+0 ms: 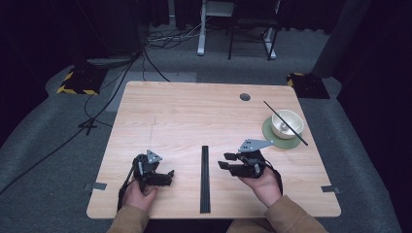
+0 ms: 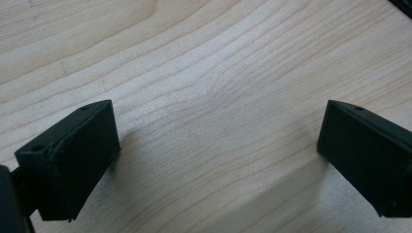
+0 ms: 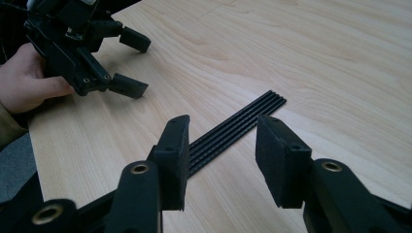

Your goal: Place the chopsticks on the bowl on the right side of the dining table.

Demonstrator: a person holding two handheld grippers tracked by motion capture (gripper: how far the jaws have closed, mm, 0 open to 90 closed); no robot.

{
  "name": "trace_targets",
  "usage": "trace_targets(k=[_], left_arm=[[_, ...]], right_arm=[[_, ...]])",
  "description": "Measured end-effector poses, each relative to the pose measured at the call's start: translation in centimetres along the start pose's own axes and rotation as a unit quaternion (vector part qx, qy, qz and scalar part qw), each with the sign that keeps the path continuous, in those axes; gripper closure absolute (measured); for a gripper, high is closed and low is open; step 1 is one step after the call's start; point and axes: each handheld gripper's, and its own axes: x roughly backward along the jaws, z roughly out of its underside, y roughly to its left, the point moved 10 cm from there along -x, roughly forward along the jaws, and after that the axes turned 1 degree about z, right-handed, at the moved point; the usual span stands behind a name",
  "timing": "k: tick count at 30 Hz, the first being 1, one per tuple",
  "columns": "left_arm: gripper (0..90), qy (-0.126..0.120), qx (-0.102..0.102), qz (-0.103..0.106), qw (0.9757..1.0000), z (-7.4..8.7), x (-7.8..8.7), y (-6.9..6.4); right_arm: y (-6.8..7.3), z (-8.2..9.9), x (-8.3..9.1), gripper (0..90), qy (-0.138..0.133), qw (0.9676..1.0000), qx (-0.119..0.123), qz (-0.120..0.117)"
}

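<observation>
Right claw (image 3: pixel 221 160) spread, empty, hovering over black strip (image 3: pixel 238 128); left claw (image 2: pixel 216 160) wide, empty on worktop (image 1: pixel 194 111); high view adds bowl (image 1: pixel 286 122).

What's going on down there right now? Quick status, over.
Left hand-held gripper open, empty, on bare table. Right hand-held gripper open, aimed at the black chopsticks. Nothing blocking them. Over.
</observation>
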Motion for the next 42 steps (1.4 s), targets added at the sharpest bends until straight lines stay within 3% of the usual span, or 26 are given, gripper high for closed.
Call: trace_targets(k=[8, 12, 26, 42], left_arm=[[1.8, 0.001, 0.000, 0.000, 1.0000, 0.0, 0.0, 0.0], [1.8, 0.000, 0.000, 0.000, 1.0000, 0.0, 0.0, 0.0], [1.8, 0.000, 0.000, 0.001, 1.0000, 0.0, 0.0, 0.0], [1.8, 0.000, 0.000, 0.000, 1.0000, 0.0, 0.0, 0.0]], right_arm=[[1.0, 1.7, -1.9, 55.0, 0.008, 0.9999, -0.011, -0.010], [1.4, 2.6, -2.8, 54.8, 0.013, 0.9999, 0.003, -0.002], [2.0, 5.3, -5.7, 54.4, 0.041, 0.9991, -0.003, 0.007], [2.3, 5.6, -6.1, 52.4, 0.045, 0.9988, 0.010, 0.015]])
